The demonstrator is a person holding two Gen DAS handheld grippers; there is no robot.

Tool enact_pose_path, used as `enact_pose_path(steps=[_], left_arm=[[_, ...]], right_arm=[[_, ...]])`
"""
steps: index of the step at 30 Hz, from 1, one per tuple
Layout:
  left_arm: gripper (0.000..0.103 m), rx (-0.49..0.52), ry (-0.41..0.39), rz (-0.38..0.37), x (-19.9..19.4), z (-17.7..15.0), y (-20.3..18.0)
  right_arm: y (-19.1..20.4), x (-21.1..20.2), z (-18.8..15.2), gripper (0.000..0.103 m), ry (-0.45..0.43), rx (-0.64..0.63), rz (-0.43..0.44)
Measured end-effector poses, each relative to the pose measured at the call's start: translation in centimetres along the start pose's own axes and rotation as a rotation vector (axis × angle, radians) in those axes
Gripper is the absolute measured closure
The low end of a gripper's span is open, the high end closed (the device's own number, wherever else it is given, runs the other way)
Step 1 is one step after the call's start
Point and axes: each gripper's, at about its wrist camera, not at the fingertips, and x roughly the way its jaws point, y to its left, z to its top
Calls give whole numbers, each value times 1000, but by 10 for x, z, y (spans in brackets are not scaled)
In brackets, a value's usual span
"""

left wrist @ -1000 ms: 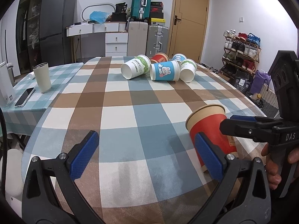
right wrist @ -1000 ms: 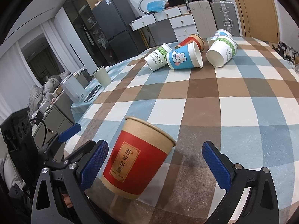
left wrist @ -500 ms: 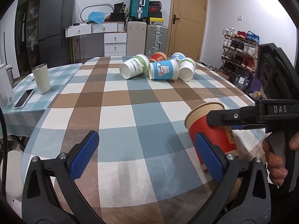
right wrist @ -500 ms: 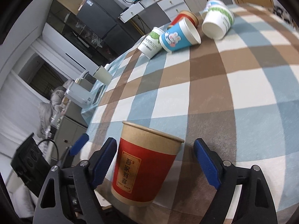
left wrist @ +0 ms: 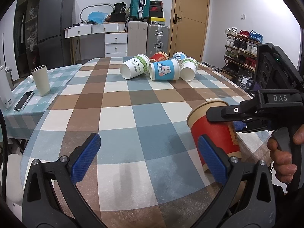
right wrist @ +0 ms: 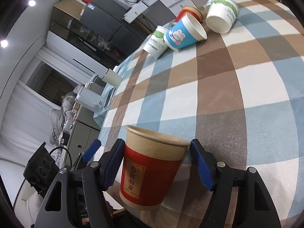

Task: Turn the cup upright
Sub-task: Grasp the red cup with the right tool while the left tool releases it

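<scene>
A red paper cup with a brown rim (right wrist: 150, 169) stands upright near the table's front edge; it also shows in the left wrist view (left wrist: 214, 133). My right gripper (right wrist: 157, 165) has its blue pads against both sides of the cup, shut on it. In the left wrist view the right gripper (left wrist: 235, 117) reaches in from the right. My left gripper (left wrist: 148, 159) is open and empty, low over the checked tablecloth (left wrist: 133, 114), with its right pad just in front of the cup. Several paper cups (left wrist: 163, 70) lie on their sides at the far end.
A beige tumbler (left wrist: 40, 79), a phone (left wrist: 23, 100) and a white appliance (left wrist: 4, 93) sit on the left side table. Suitcases, drawers, a door and a shoe rack (left wrist: 241, 45) stand beyond the table. The table edge (left wrist: 133, 209) is close below the grippers.
My right gripper has moved in around the red cup and closed its pads on it, tilting its view. The left gripper has stayed still and open.
</scene>
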Motion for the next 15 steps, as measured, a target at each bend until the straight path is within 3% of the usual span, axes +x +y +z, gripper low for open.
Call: enact_pose_path(steps=[15], left_arm=[[1,4,1,-1,-1,0,-3]], right_arm=[[28,-24,-15,32,-262,-326,-193]])
